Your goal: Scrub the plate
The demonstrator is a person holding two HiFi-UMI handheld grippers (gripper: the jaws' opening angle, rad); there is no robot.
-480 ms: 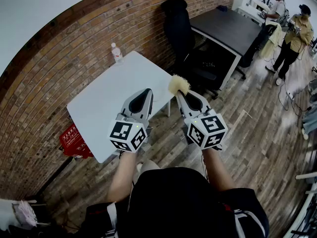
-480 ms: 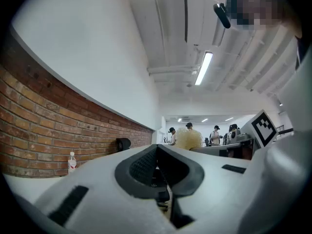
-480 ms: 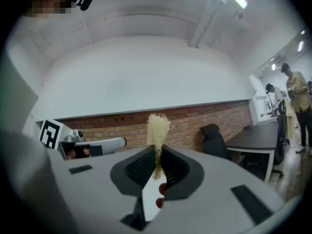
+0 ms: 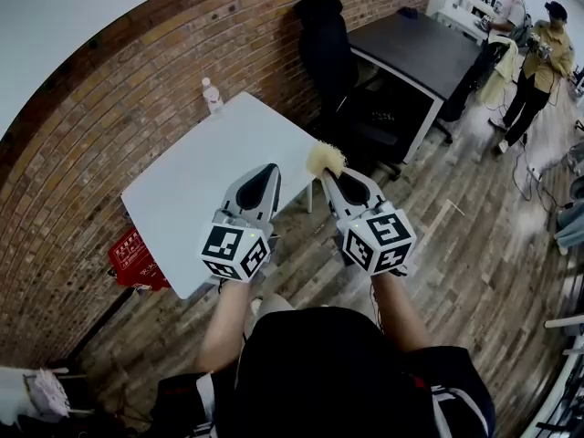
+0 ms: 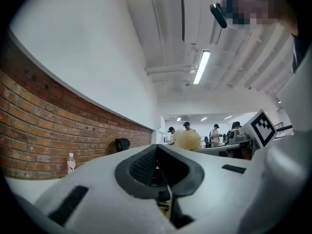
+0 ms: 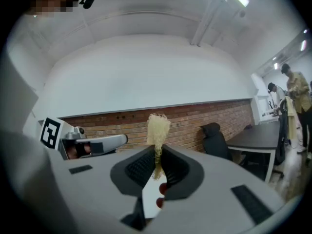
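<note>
Clenched on a pale yellow scrubber (image 6: 157,126), the right tool (image 6: 157,149) is held about level in front of the person, just off the near corner of the white surface (image 4: 201,176). The scrubber is pinched by its lower part between the pads, so its frayed head is left standing free above the tips. Held this way, the working end is judged ready to be pressed against a dish without the jaws getting in the way.

The left tool (image 4: 270,172) is carried just beside the right one, also roughly level, over the near edge of the surface. Its jaws are closed together and nothing is gripped between them. It is judged to be kept free for steadying whatever is to be cleaned.

The plate is not seen in any view. Only a small bottle (image 4: 212,96) is seen on the surface, stood at the far corner by the brick wall. Scrubbing is therefore judged not yet begun, and the plate has first to be found or brought within reach. Neither tool is seen touching the surface.
</note>
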